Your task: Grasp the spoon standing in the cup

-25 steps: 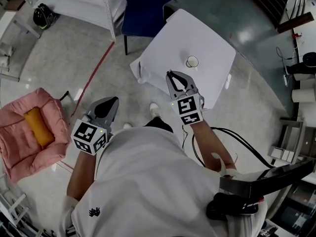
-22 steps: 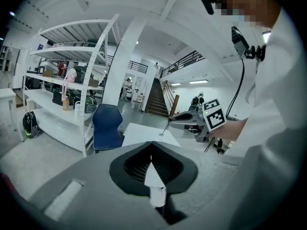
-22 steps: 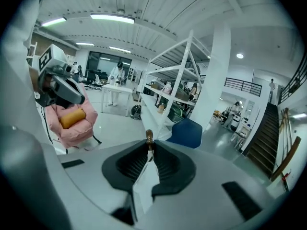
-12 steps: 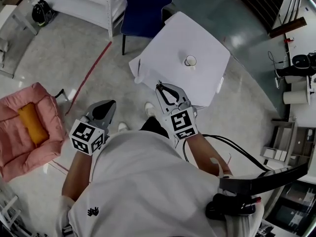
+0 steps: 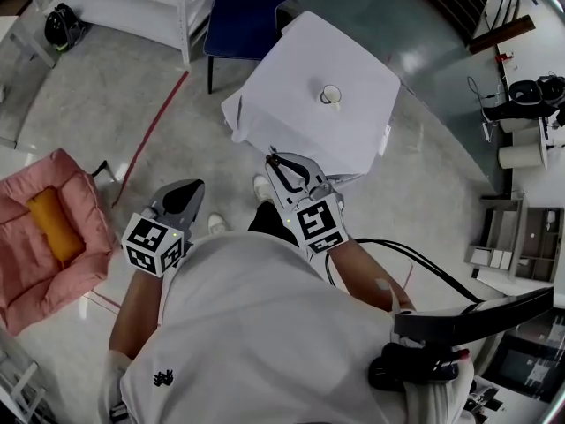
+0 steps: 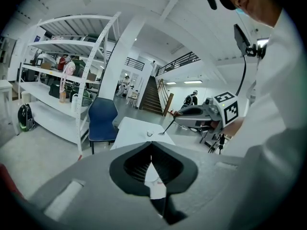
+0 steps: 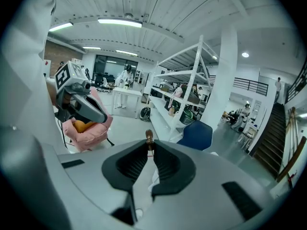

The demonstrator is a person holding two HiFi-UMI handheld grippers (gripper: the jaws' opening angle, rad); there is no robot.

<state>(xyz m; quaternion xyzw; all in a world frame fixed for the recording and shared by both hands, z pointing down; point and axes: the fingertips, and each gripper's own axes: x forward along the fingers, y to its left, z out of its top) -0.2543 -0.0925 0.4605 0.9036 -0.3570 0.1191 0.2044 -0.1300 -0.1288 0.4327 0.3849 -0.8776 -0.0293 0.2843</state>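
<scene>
Over the near edge of the counter (image 5: 300,126) the right gripper (image 5: 275,159) has the spoon (image 6: 168,126) clamped in its fingers, so the spoon is no longer standing in the cup (image 5: 330,94). Seen from the left gripper view, the thin handle slants down and away from the fingertips, with the bowl at the low end. Seen from the right gripper view, a small brownish bit sits pinched right at the tips.

The cup stands alone toward the far side of the white counter, well apart from the spoon.

So the grasp looks made, I'd say. What comes next calls for little more than a steady squeeze, since the hold is out at the very tips and a thin handle could pivot or slip there.

As for pose, the right forearm reaches out from the torso with the marker cube toward the person and the fingers aimed up at the counter. The left gripper (image 5: 198,185) hangs low at the person's left side over the floor, fingers closed together on nothing, well clear of the action.
</scene>
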